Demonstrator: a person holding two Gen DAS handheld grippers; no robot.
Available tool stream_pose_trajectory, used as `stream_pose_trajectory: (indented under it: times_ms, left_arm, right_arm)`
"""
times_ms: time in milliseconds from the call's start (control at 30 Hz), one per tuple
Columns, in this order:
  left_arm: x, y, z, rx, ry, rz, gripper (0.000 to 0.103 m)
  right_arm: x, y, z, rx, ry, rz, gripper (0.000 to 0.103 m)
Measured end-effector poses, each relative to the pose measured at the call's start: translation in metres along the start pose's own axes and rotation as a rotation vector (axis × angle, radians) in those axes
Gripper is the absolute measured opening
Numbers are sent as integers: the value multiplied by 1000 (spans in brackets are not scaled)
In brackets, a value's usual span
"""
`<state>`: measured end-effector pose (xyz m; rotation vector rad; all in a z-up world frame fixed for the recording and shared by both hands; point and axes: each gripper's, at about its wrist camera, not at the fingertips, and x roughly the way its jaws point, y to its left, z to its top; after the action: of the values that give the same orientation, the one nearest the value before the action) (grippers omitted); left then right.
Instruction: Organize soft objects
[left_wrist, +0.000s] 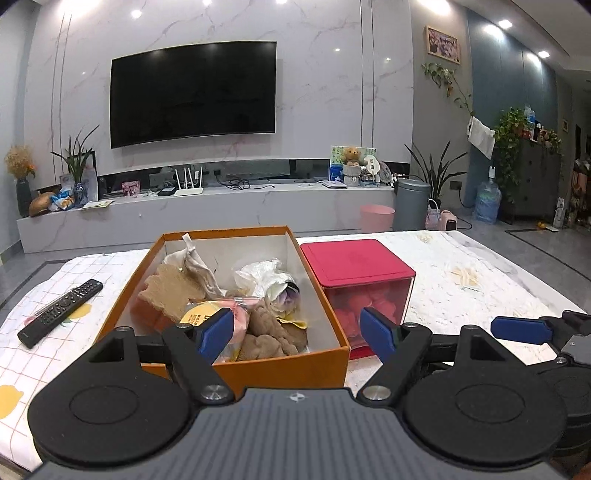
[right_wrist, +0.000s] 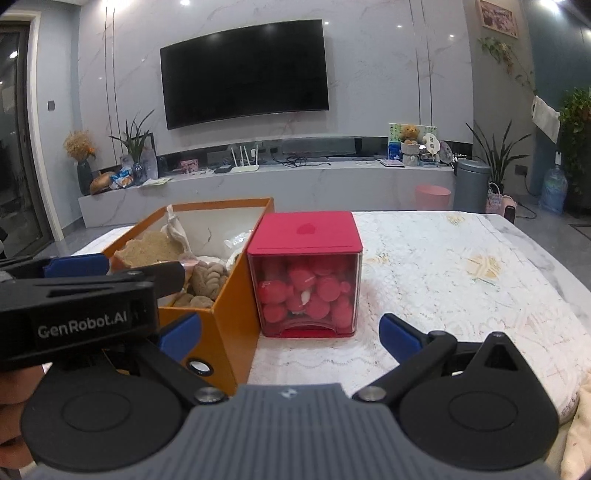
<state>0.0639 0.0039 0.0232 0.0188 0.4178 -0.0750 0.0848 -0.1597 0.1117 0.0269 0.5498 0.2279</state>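
Left wrist | left claw spread, empty | orange box of soft items just ahead

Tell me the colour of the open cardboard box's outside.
Orange cardboard box outside, white inside; clearest in the left wrist view.

left wrist: near orange box | right wrist: beside, rightward | shared: both boxes

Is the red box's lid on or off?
On. The red box has its red lid sitting flat across the top, and red round things show through its clear front.
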Motion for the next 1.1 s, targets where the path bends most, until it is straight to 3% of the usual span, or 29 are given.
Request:
stream_pose_trajectory:
  times_ms: [1100]
  left_arm:
    - [0,-6,-5,-5,17,-11,91]
  right_arm:
    - [6,-2,-4,-6,9,-2,100]
